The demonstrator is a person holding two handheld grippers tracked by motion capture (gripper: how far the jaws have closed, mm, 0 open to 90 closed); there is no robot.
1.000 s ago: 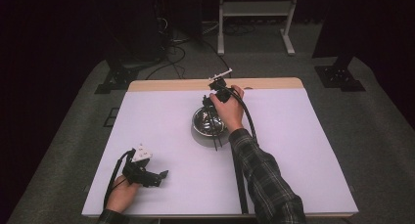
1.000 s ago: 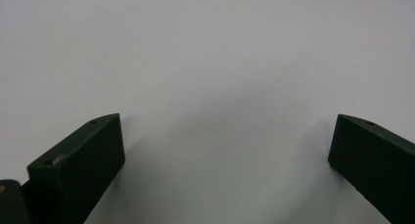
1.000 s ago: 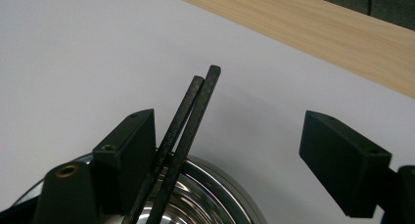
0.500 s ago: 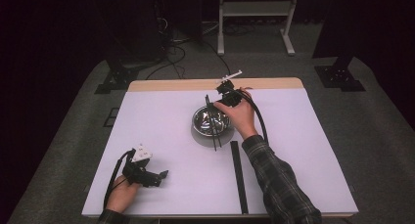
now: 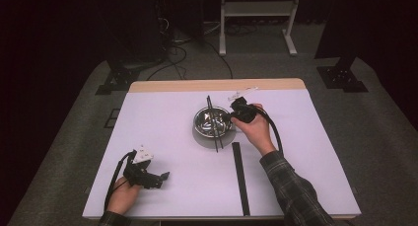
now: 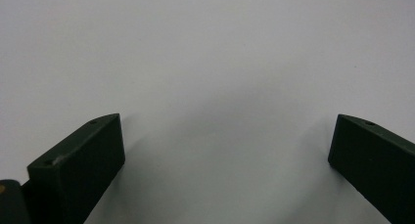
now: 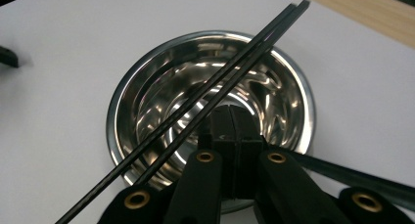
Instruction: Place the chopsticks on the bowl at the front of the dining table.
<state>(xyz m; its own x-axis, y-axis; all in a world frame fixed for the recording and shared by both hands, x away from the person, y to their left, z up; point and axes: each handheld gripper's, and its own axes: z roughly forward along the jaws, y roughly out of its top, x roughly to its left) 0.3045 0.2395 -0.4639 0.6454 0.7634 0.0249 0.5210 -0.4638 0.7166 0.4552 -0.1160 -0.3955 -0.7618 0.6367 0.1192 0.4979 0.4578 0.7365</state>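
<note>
My right hand-held gripper (image 5: 227, 116) just clenched, jaws empty, at bowl's (image 5: 212, 122) 3 o'clock rim. Chopsticks (image 5: 213, 122) lie across bowl, table (image 5: 305, 152) centre. Left hand-held gripper (image 5: 165, 176) released, 7 o'clock.

A round, shiny steel bowl (image 5: 211, 123) is seen standing upright on the white table top, near its far middle, with its inside mirror-bright. Two thin black chopsticks (image 5: 212, 122) are laid side by side across its rim, close together, their ends reaching past the bowl on both sides.
</note>
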